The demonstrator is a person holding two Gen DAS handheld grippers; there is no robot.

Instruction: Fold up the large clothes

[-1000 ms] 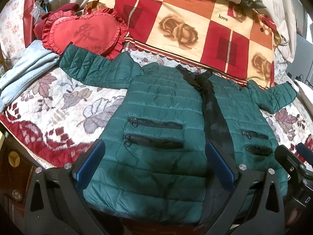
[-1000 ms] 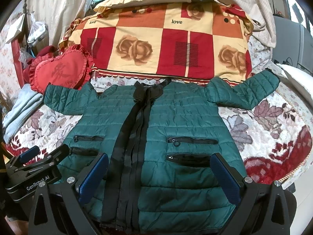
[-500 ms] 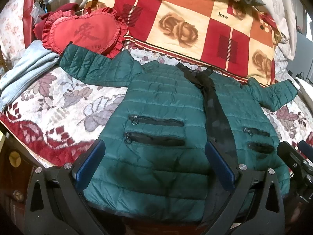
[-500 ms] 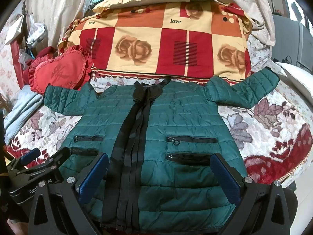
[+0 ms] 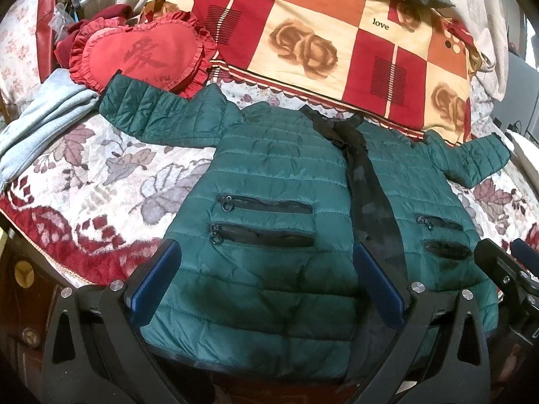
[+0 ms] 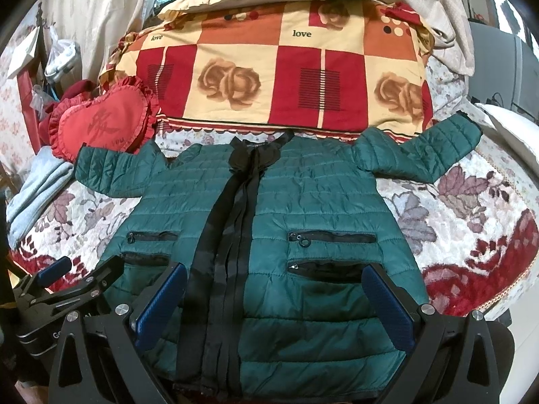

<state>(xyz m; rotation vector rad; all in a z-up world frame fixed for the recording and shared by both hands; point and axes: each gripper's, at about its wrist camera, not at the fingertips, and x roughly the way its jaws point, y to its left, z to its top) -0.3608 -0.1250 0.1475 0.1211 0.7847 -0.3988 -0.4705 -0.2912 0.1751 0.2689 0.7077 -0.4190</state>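
Green quilted puffer jacket (image 5: 269,181) is spread flat, front up, on the floral bedspread (image 5: 84,181), sleeves out. Left gripper (image 5: 266,289) and right gripper (image 6: 273,303) are held wide apart over the hem, nothing clamped. Sleeves are best folded inward first, each pinched near its cuff.

The left black two-finger gripper (image 5: 267,282) is built of matte plastic arms with triangular cut-outs, each finger faced by a ribbed blue pad (image 5: 155,279) and pinned with round silver screw heads. The right black two-finger gripper (image 6: 273,303) has the same build. Seen from the right wrist, the left gripper's body carries white lettering (mostly hidden).
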